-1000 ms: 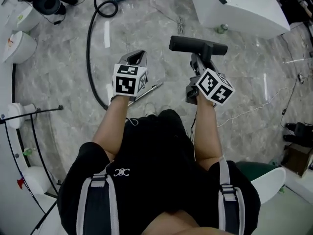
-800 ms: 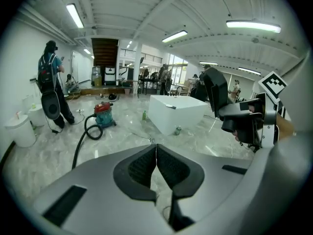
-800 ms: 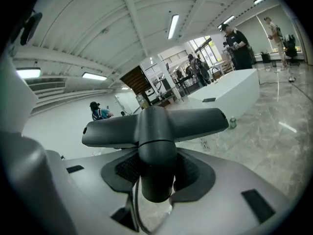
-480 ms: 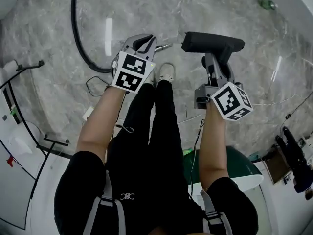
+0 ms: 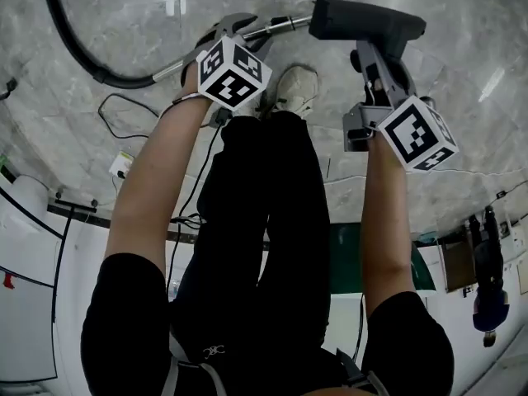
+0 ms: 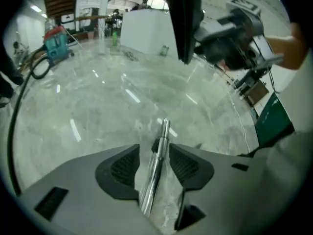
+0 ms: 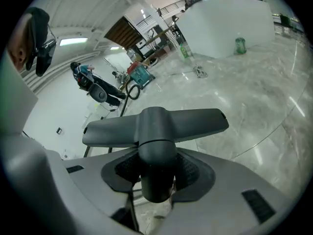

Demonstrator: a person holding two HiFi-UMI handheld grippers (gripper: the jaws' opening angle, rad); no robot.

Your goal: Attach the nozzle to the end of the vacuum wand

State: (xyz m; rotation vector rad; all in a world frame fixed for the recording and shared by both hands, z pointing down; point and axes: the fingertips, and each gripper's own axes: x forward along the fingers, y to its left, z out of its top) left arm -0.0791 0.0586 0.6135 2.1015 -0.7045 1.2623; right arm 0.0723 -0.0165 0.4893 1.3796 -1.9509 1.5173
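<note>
The shiny metal vacuum wand (image 5: 279,26) runs from a black hose (image 5: 91,64) toward the nozzle. My left gripper (image 5: 238,28) is around it, and its jaws are opening. In the left gripper view the wand (image 6: 161,141) lies loose between the pads (image 6: 120,168), with a gap on each side. The dark grey T-shaped nozzle (image 5: 367,19) is at the top right, with its neck clamped in my right gripper (image 5: 375,66). In the right gripper view the nozzle (image 7: 156,124) stands upright between the pads, and the right gripper (image 7: 156,173) is shut on its neck. The wand's tip points at the nozzle's left end.
The person's shoe (image 5: 295,89) rests on the marble floor below the wand. A thin cable (image 5: 124,130) and a white plug (image 5: 121,165) lie at the left. Far off stand a teal vacuum body (image 6: 56,40) and a white counter (image 6: 146,31). A green can (image 7: 239,45) sits by the counter.
Both grippers have dropped low toward the floor. The wand tip and the nozzle have come close together. The left jaws have parted from the wand.
</note>
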